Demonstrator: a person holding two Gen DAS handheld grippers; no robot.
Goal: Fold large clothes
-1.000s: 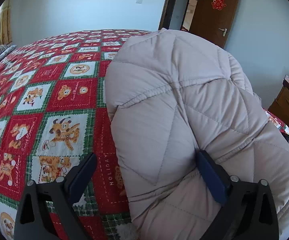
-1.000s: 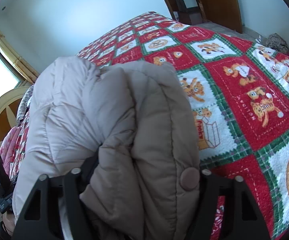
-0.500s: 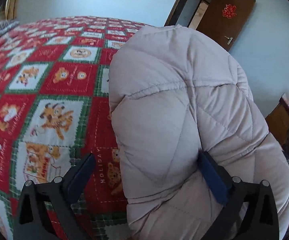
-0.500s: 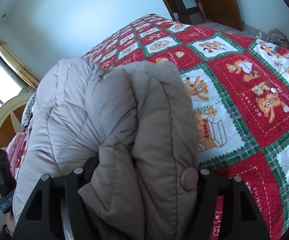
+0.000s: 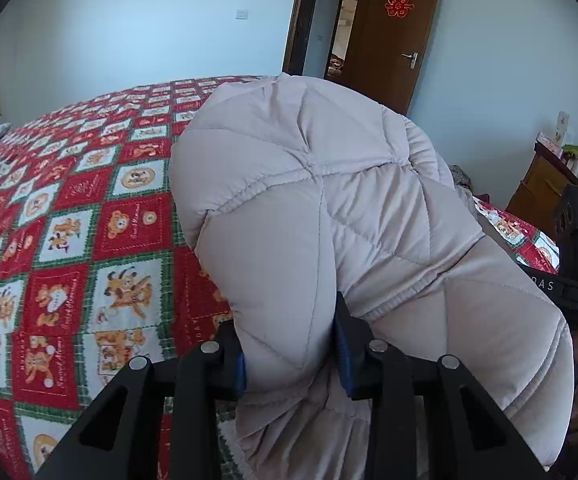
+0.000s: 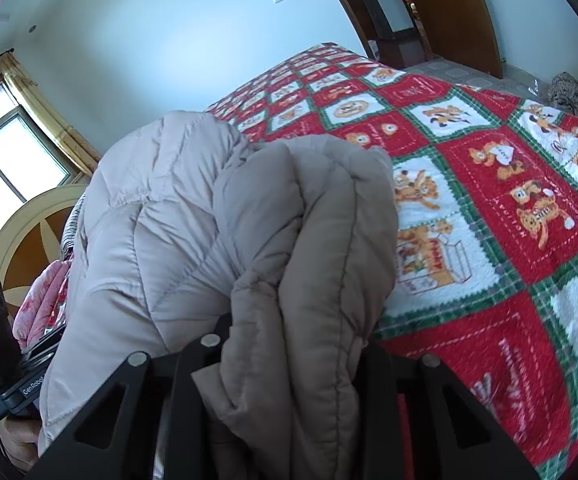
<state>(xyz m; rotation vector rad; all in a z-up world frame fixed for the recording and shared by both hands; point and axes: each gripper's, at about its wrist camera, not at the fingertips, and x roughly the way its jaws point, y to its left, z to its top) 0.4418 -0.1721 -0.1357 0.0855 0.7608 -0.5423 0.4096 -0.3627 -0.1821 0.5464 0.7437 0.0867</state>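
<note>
A pale pink-beige quilted down jacket (image 5: 309,200) is bunched up over the red patterned blanket (image 5: 69,240) on the bed. In the left wrist view my left gripper (image 5: 289,352) has its jaws closing, and its blue pads (image 5: 343,344) pinch a puffy fold of the jacket from both sides. In the right wrist view the jacket (image 6: 169,220) fills the left and middle. My right gripper (image 6: 293,344) has its jaws closing around a thick tan bundle of it, which hides the fingertips.
The blanket (image 6: 509,200) stretches away to the right. A brown door (image 5: 393,32) stands open in the far wall, and a wooden cabinet (image 5: 537,188) is at the right. A rounded headboard (image 6: 21,240) and a window (image 6: 1,168) are on the left.
Both pairs of jaws have narrowed onto the jacket. The left pads, wide apart before, now squeeze a fold. The left view has risen a little, showing more wall and door.
</note>
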